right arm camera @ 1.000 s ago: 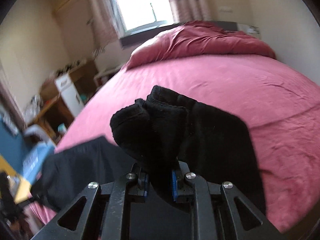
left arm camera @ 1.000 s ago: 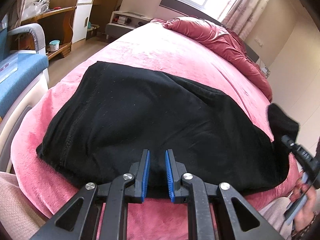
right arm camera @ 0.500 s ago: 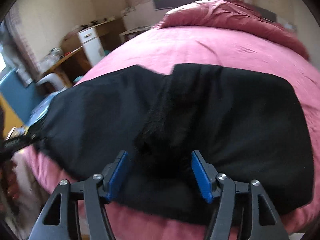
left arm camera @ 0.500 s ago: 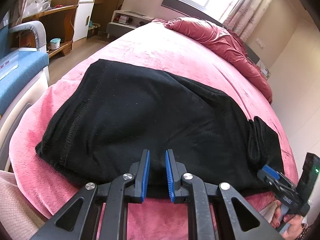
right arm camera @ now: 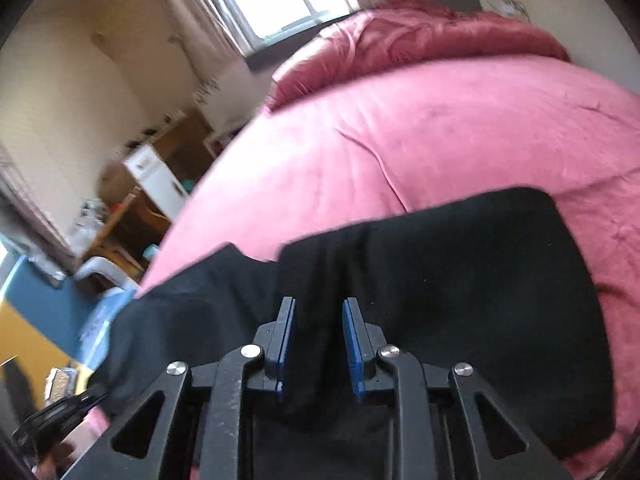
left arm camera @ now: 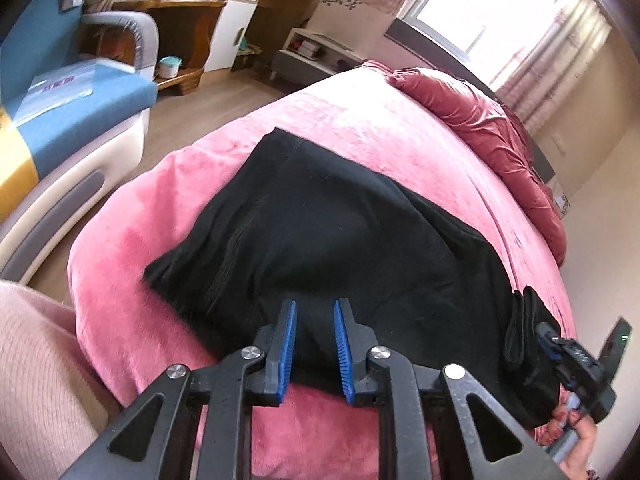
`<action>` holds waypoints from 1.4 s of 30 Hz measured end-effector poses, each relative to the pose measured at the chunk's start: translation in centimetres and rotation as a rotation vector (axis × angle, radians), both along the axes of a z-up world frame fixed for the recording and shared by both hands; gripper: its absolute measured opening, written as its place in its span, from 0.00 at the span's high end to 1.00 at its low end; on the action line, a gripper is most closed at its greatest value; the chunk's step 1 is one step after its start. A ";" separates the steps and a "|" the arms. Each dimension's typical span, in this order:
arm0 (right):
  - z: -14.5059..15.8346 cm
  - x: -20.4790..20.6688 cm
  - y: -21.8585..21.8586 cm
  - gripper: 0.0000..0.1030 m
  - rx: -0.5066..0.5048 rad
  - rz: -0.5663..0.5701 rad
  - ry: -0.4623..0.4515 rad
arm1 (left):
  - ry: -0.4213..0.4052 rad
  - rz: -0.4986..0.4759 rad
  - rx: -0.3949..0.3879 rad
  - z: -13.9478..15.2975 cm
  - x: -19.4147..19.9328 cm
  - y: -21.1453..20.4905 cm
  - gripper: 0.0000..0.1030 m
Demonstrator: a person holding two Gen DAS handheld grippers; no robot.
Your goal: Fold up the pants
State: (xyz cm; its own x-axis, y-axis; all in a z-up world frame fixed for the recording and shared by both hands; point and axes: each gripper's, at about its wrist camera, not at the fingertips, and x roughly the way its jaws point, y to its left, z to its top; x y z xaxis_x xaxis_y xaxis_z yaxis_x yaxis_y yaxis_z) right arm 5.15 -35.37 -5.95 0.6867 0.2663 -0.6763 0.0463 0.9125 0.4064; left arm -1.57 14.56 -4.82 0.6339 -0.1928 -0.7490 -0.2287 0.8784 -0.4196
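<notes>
Pants [left arm camera: 352, 248]: black, soft, limp; grip doubled near hem.
Left gripper [left arm camera: 314, 350]: narrow gap, empty.
Right gripper [right arm camera: 319, 346]: parted, astride fabric ridge.

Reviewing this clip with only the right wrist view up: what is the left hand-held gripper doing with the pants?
Observer: The left hand-held gripper is open, pads apart over the near edge of the black pants, not clamped.
Operator: Does the pants' left end hang off the bed?
Observer: No, that end lies on the pink blanket, short of its edge.
Operator: Any bunching on my side?
Observer: Yes, a thick folded lump sits by the right hand-held gripper.
</notes>
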 end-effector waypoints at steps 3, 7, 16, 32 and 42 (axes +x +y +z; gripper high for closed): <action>-2.5 1.1 2.2 0.76 -0.056 0.069 0.073 | 0.030 0.023 -0.012 -0.5 -0.6 0.1 0.77; -3.7 -0.4 4.7 0.76 -0.258 0.160 0.028 | 0.074 0.052 -0.015 -1.3 -1.0 0.0 0.75; -2.3 -3.7 2.9 0.76 -0.114 0.144 -0.024 | 0.114 0.119 -0.078 -3.0 -1.5 1.2 0.74; -3.1 -3.7 2.8 0.76 -0.075 0.139 0.023 | 0.134 0.239 -0.229 -4.3 -1.7 3.8 0.70; -3.3 -3.7 1.9 0.75 -0.056 0.140 0.023 | 0.117 0.249 -0.209 -4.1 1.0 4.3 0.70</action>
State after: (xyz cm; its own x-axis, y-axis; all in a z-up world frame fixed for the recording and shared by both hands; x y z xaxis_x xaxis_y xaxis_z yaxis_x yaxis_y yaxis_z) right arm 1.50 -33.43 -9.21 0.6296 0.3202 -0.7079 -0.0747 0.9318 0.3551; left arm -0.54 18.85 -8.97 0.5930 -0.1996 -0.7801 -0.4825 0.6875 -0.5427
